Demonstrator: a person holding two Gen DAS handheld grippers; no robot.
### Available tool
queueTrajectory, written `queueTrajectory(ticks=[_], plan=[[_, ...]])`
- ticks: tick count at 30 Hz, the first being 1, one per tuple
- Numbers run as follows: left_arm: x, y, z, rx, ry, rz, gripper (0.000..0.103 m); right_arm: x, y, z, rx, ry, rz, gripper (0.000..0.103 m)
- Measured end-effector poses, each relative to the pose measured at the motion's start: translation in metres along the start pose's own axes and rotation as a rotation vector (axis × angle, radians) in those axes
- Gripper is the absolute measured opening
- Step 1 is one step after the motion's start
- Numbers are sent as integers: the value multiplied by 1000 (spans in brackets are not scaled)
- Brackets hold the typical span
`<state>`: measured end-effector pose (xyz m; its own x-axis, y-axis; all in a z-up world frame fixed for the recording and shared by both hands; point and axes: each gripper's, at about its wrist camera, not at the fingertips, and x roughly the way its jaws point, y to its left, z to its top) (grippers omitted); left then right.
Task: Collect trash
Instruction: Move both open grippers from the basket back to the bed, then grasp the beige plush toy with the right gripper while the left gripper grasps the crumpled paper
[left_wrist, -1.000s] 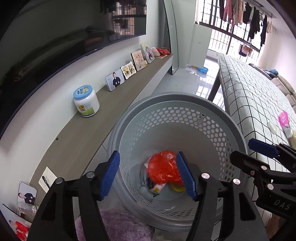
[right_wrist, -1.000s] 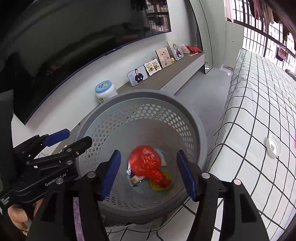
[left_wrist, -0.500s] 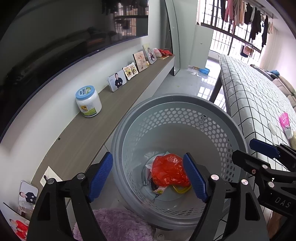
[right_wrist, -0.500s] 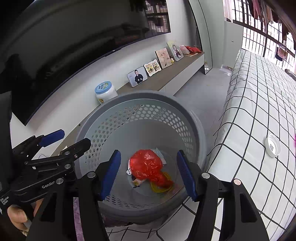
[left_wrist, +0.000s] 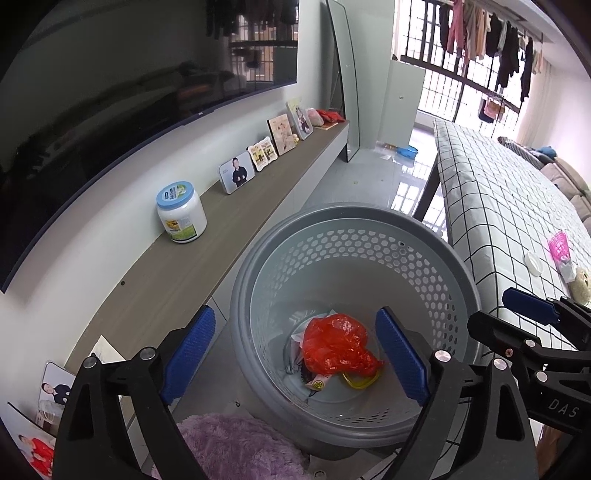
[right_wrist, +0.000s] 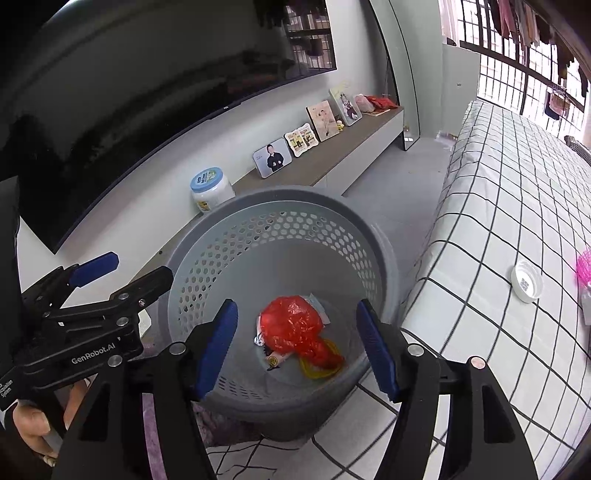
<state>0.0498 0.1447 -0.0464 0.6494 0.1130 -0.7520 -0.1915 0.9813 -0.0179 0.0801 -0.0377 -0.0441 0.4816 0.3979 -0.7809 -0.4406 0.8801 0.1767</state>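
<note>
Left tongs (left_wrist: 295, 354), hanging over the grey basket (left_wrist: 436, 258), spreading wider with nothing pinched between the blue pads. Down inside, at the bottom of the basket, a red plastic bag (left_wrist: 336, 345) on top of scraps and a yellow ring (left_wrist: 360, 382). Probably just dropped there, so jaws letting go makes sense. Right tongs (right_wrist: 295, 347) next, also over the basket and opening a bit, empty too. Further right, on the checked tablecloth (right_wrist: 498, 206), a small white lid (right_wrist: 527, 280) near the table's near edge, and a pink thing (left_wrist: 558, 245) close by. Likely more trash to fetch.
</note>
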Motion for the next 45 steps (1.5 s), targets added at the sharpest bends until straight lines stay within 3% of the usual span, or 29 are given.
queueTrajectory(ticks=[12,23,30,39,45], plan=[[-22,-31,-3,45,-35,-50,93,-32,-36,-28,89,-11,-57,66],[-30,-89,1,117,-63,-120,94,-87,-106,-65,203,-68,-183,66],[-29,-131,4,168,-58,-168,94,-113,-171,-86,305,-105,-269,70],[-23,-174,4,220,-41,-216,94,-126,-239,-89,390,-119,-373,70],[-19,-196,5,248,-39,-232,94,-115,-266,-78,394,-98,-362,70]])
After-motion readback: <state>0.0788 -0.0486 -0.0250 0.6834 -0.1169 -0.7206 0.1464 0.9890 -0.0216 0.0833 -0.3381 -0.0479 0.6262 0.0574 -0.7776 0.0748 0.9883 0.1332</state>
